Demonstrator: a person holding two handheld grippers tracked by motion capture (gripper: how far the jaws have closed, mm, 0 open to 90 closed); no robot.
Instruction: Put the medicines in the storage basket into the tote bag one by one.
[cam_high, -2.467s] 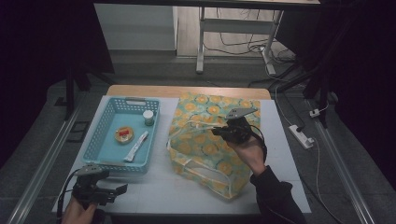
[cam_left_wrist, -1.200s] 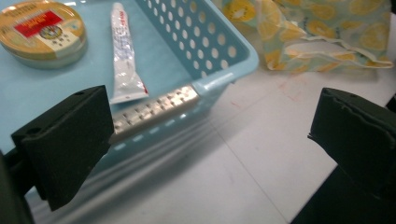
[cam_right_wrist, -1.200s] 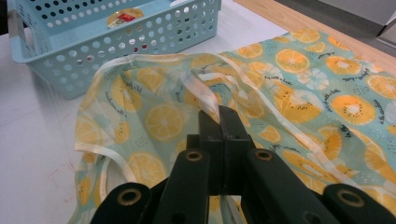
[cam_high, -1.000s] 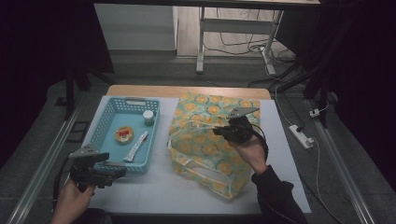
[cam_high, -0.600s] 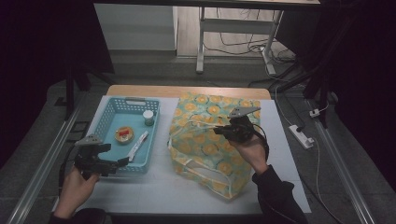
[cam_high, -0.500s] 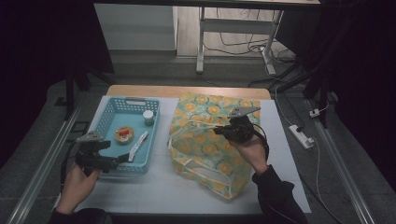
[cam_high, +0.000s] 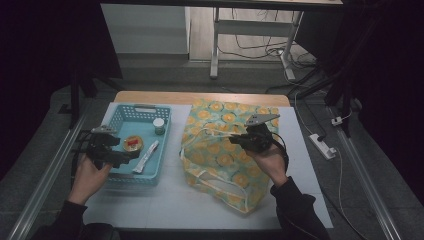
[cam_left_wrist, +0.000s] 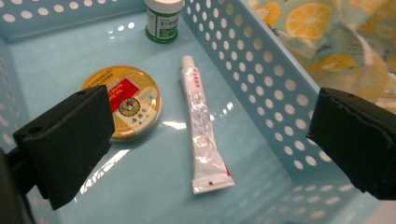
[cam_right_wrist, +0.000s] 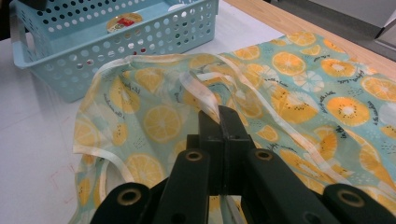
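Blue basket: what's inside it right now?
The blue basket holds a round yellow tin, a white tube lying flat and a small green-labelled jar at the far end. The left gripper's open fingers cover part of the floor.

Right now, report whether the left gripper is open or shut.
Open. The left gripper has its jaws spread wide apart above the blue basket, with the tube lying in the gap between them and nothing gripped.

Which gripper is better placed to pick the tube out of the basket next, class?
Left. The left gripper hangs open over the basket, its jaws either side of the tube. The right gripper is shut on the bag's strap.
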